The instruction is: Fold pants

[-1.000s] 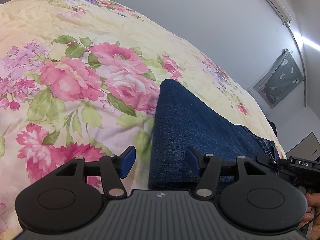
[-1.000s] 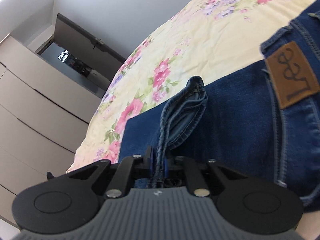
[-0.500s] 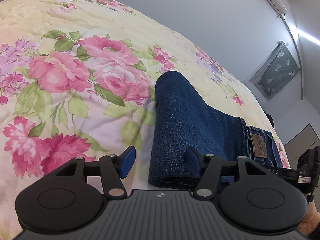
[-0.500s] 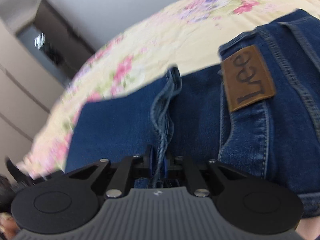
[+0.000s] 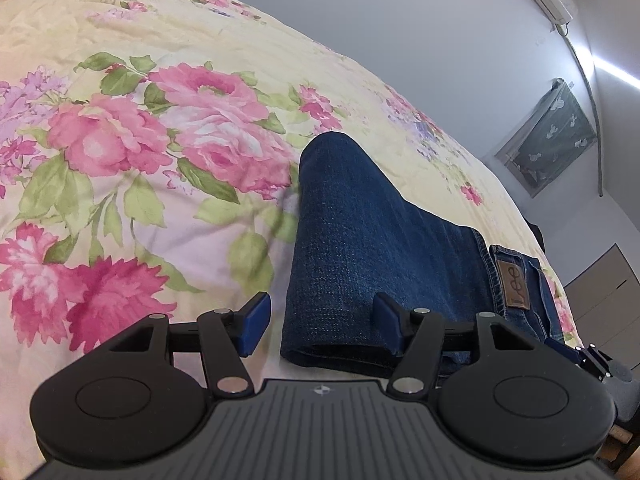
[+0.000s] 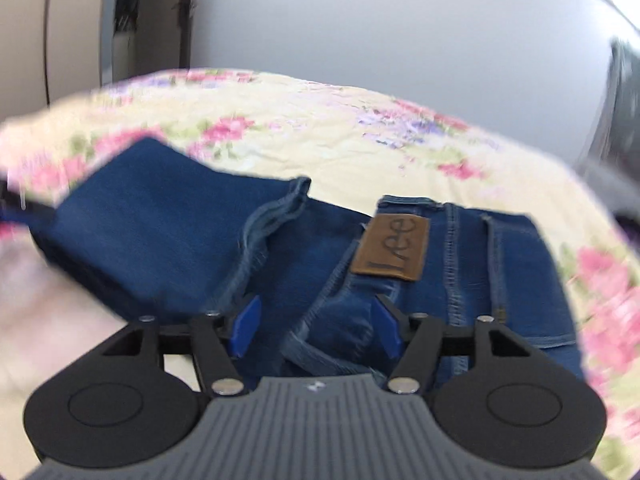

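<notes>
A: What does the left wrist view give?
B: The floral bed (image 5: 160, 208), the folded pants (image 5: 360, 248) lying on it, and the left tool (image 5: 320, 324) gaping over the fold's corner, gripping nothing.
A: And the right?
B: Blurred: the hem (image 6: 264, 240), the leather patch (image 6: 394, 250), and the right tool (image 6: 314, 326) opening, denim loose between its pads.
</notes>
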Demonstrator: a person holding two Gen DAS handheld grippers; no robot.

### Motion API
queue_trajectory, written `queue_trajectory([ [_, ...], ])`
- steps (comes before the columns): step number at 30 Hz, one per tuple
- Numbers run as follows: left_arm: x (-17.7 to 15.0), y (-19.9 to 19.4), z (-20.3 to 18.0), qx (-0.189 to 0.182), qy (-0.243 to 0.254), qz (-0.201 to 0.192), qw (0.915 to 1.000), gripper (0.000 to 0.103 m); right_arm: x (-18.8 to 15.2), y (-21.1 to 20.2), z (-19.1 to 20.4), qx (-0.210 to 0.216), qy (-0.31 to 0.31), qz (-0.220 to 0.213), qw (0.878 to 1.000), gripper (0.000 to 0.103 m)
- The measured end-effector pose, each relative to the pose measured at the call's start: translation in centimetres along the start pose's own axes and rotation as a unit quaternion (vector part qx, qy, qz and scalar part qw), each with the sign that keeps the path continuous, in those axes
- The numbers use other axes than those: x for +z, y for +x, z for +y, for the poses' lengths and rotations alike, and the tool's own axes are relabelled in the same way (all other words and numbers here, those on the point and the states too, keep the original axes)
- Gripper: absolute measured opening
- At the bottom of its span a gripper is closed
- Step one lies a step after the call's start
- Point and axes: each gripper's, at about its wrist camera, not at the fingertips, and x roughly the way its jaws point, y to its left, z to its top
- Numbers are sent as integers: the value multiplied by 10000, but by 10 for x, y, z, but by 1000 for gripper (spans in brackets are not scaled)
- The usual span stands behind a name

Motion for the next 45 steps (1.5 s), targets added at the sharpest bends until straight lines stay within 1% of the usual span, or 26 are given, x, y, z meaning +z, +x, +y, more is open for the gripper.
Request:
queue_trajectory([
  [2, 0, -1, -1, 2, -9, 3, 10000, 69, -15, -1, 7, -220, -613, 5, 9979, 58],
  [4, -1, -2, -2, 11, 4, 10, 10000, 69, -19, 5, 15, -344, -999, 17, 9944, 58],
  [5, -1, -3, -2, 22, 14, 14, 10000, 69, -22, 9, 18, -442, -1193, 40, 9919, 58],
  [7, -1, -4, -1, 32, 13, 18, 10000, 69, -29, 21, 26, -668, -1716, 91, 9829, 58],
  [9, -1, -4, 0, 29, -2, 4, 10000, 69, -33, 23, 27, -720, -1977, 62, 9776, 58],
  [10, -1, -4, 1, 30, -17, 0, 10000, 69, -32, 23, 26, -725, -2013, 69, 9768, 57],
  [11, 0, -3, 1, 34, -28, 5, 10000, 69, -31, 23, 22, -689, -1949, 103, 9783, 49],
  [12, 0, -3, 1, 45, -37, 10, 10000, 69, -29, 23, 16, -658, -1798, 158, 9814, 38],
  [14, -1, -2, 1, 51, -47, 12, 10000, 69, -23, 20, 3, -559, -1368, 128, 9889, 26],
  [16, -1, -1, 1, 40, -53, 11, 10000, 70, -15, 17, -6, -462, -1046, 28, 9934, 21],
  [17, -1, 0, 1, 39, -63, 12, 10000, 70, -12, 14, -7, -396, -1000, -67, 9942, 20],
  [19, -1, 1, 2, 23, -98, 23, 9999, 70, -5, 5, -1, -307, -1168, -378, 9920, 17],
  [20, -1, 1, 3, 16, -119, 24, 9999, 70, -2, -1, 0, -237, -1221, -510, 9909, 16],
  [22, -1, 2, 4, 5, -161, 33, 9999, 71, 4, -14, 1, 91, -1190, -749, 9900, 15],
  [24, -1, 3, 5, -21, -228, 62, 9997, 71, 6, -21, 12, 255, -1377, -838, 9866, 15],
  [26, -1, 4, 7, -62, -320, 111, 9994, 72, 1, -13, 27, 147, -1653, -675, 9838, 15],
  [28, -2, 4, 8, -92, -376, 160, 9991, 72, -8, 9, 38, 105, -1848, -349, 9821, 16],
  [30, -2, 4, 8, -87, -367, 185, 9991, 73, -18, 26, 48, 22, -1984, -96, 9801, 22],
  [31, -2, 4, 8, -86, -361, 189, 9991, 74, -21, 30, 52, -53, -2077, -57, 9782, 29],
  [32, -2, 5, 9, -94, -367, 194, 9991, 74, -20, 30, 55, -109, -2123, -90, 9771, 30],
  [33, -1, 6, 9, -104, -394, 204, 9990, 75, -18, 28, 55, -80, -2090, -71, 9779, 32],
  [35, -1, 9, 9, -137, -465, 233, 9986, 76, -13, 22, 50, 83, -1905, -34, 9817, 37],
  [36, -1, 11, 9, -160, -492, 251, 9983, 76, -10, 19, 46, 167, -1799, -14, 9836, 38],
  [39, 0, 16, 9, -243, -575, 317, 9975, 77, 3, 4, 30, 379, -1195, -90, 9921, 39],
  [41, 1, 21, 10, -303, -661, 364, 9967, 77, 13, -5, 22, 585, -722, -199, 9955, 39],
  [45, -1, 27, 14, -341, -815, 387, 9953, 80, 37, -2, 14, 1036, 114, -313, 9941, 39],
])
